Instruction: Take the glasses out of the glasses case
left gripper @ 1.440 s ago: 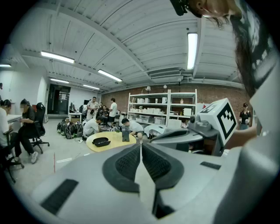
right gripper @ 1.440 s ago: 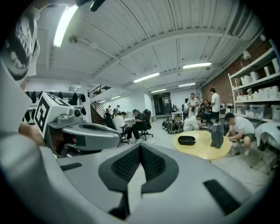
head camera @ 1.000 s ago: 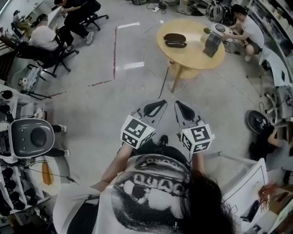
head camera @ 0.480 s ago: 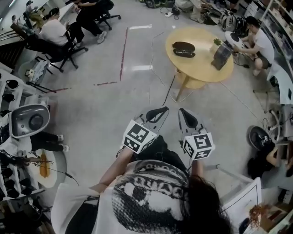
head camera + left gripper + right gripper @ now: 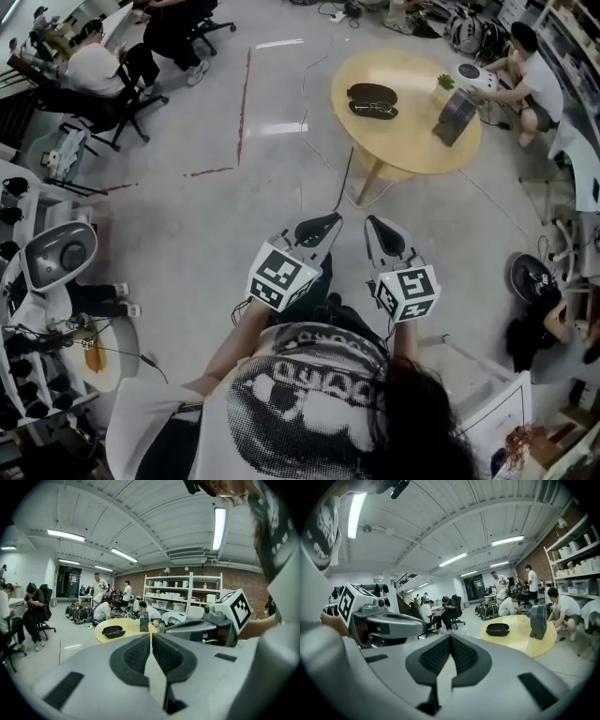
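Note:
A black glasses case (image 5: 372, 94) lies on a round yellow table (image 5: 412, 141) far ahead of me, with a dark pair of glasses (image 5: 374, 110) right beside it. The case also shows small in the left gripper view (image 5: 113, 631) and in the right gripper view (image 5: 497, 629). My left gripper (image 5: 330, 221) and right gripper (image 5: 373, 225) are held side by side in front of my body, well short of the table. Both are shut with nothing between them; the left gripper (image 5: 151, 634) and the right gripper (image 5: 450, 637) have their pads pressed together.
A small grey fan (image 5: 457, 116) and a little plant (image 5: 445, 82) stand on the table's right side. A person (image 5: 525, 70) crouches beyond the table. People sit on office chairs (image 5: 103, 89) at far left. Cables (image 5: 342, 173) trail over the grey floor. Shelving (image 5: 37, 309) stands at my left.
The head view has shifted a little, and the table now sits slightly lower in the frame. Both grippers stay shut and side by side in front of me.

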`<action>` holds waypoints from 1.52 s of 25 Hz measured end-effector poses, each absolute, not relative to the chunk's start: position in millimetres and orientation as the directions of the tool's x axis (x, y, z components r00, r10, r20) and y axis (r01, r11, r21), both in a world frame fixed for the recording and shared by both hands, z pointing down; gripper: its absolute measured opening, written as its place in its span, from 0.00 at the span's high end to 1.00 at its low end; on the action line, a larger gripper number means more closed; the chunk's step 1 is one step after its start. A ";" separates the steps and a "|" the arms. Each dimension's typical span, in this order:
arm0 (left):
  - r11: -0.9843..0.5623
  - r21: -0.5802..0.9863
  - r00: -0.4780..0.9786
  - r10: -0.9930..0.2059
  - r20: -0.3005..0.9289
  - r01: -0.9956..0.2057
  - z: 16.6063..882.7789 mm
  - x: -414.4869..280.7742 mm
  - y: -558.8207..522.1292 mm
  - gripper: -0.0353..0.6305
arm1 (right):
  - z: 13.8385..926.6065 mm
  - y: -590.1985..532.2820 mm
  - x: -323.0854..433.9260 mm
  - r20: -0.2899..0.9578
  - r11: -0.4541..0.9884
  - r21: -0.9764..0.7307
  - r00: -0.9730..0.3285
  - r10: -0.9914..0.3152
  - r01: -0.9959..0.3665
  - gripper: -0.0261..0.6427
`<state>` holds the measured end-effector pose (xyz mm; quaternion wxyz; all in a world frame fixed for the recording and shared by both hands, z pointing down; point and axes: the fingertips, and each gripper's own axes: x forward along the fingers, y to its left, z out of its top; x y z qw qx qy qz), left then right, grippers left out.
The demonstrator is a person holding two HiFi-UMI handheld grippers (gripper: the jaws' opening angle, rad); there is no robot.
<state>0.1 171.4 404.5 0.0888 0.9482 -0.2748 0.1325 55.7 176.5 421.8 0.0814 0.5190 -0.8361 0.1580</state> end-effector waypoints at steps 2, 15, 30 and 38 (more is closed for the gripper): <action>-0.838 0.095 0.820 -0.491 0.296 -0.537 406.4 3.0 149.0 0.91 | 423.0 152.3 58.5 0.305 0.409 -0.171 -0.443 -0.843 -0.896 0.97; -0.845 0.126 0.840 -0.479 0.256 -0.520 400.3 -11.4 -30.3 0.91 | 420.9 -18.7 42.3 0.364 0.411 -0.138 -0.433 -0.825 -0.901 0.97; -0.905 0.146 0.891 -0.347 0.292 -0.400 418.2 7.2 -117.3 0.91 | 442.9 -108.2 59.3 0.413 0.299 -0.148 -0.334 -0.847 -0.943 0.96; -0.919 0.175 0.907 -0.291 0.304 -0.353 429.6 26.1 -123.0 0.91 | 458.5 -114.7 78.7 0.449 0.248 -0.156 -0.292 -0.844 -0.956 0.95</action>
